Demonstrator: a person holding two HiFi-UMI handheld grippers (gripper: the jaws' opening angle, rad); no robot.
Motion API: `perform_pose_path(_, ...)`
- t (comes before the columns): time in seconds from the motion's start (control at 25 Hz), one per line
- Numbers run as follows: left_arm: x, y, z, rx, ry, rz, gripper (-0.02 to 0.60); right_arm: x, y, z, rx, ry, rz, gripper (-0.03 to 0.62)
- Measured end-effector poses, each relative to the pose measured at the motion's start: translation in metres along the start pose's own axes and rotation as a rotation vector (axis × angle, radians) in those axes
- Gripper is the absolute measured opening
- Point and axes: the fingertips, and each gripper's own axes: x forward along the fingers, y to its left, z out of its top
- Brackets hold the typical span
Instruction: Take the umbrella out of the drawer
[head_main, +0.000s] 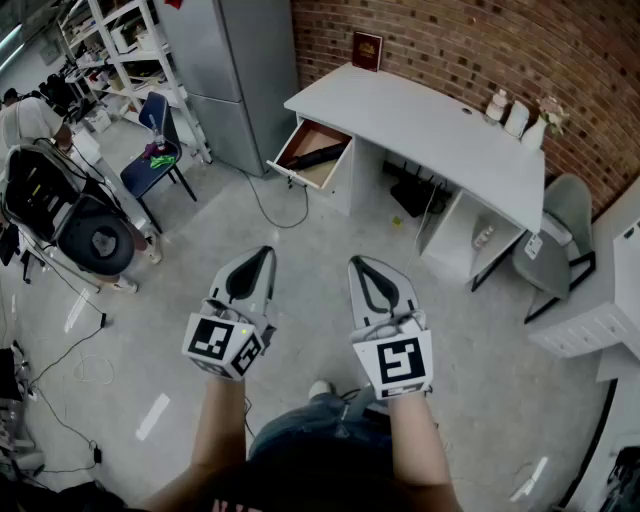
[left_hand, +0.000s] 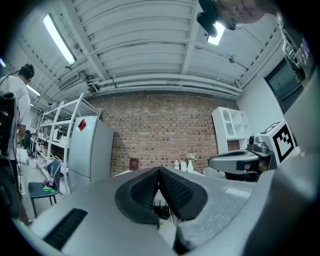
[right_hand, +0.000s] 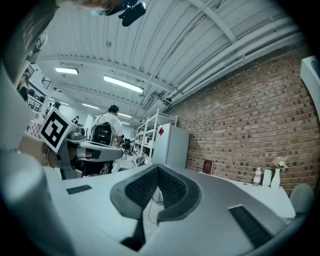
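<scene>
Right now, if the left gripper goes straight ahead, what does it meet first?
Probably the white desk, near the middle of its front edge, right of the open drawer. The left gripper points level at it; nothing stands between, though height is unclear.

Lab: brick wall (head_main: 470, 40), shelving racks (head_main: 118, 48)
</scene>
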Motion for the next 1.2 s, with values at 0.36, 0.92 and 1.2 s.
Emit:
perform_pose_path(0.36, 0.018, 0.029, -0.005, -0.027, 0.005, 0.005, -0.006, 0.03, -0.014, -0.008, 0.011, 0.017, -0.015, -0.008)
perform_pose_path(0.92, 0.172, 0.084, -0.017, -0.013, 0.043, 0.052, -0.006, 0.164, -0.13, -0.025, 0.076, -0.007, 0.05, -0.002)
perform_pose_path(1.2, 0.259, 0.115, -0.014, 0.014, 0.051, 0.135, -0.006, 0.238, -0.192, -0.036, 0.115, 0.013, 0.119, -0.008)
